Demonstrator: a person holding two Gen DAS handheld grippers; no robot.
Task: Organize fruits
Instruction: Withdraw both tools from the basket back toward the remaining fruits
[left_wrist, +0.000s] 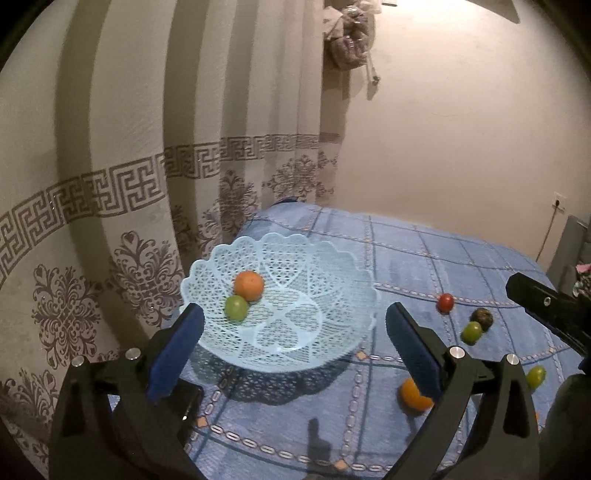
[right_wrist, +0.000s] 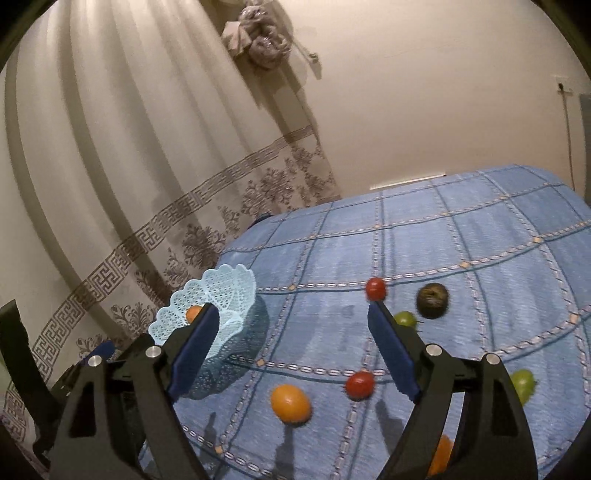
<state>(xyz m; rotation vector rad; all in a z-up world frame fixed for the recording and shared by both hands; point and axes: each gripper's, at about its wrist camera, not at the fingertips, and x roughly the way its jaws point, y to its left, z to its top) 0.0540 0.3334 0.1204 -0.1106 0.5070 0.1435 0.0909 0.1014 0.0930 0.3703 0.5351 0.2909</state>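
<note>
Blue checked bedspread (right_wrist: 461, 236) covers the surface, patterned curtain (left_wrist: 110, 166) far left. Light-blue lace basket (left_wrist: 332, 266) sits at the spread's left side w/ an orange (left_wrist: 249, 285) & green fruit (left_wrist: 236, 307) touching inside. Left gripper (left_wrist: 291, 332) jaws wide, empty, near the basket. Right gripper (right_wrist: 291, 343) also wide, empty, above loose fruit: orange (right_wrist: 290, 403), dark fruit (right_wrist: 432, 300), red tomatoes near (right_wrist: 360, 384) & far (right_wrist: 376, 288), green ones at right (right_wrist: 522, 384).

One basket (left_wrist: 343, 258); three oranges (left_wrist: 249, 285) (right_wrist: 290, 402) (right_wrist: 441, 456); two red fruits (right_wrist: 376, 288) (right_wrist: 360, 384); three green fruits (left_wrist: 236, 307) (right_wrist: 405, 318) (right_wrist: 522, 382); one dark fruit (right_wrist: 432, 300).
</note>
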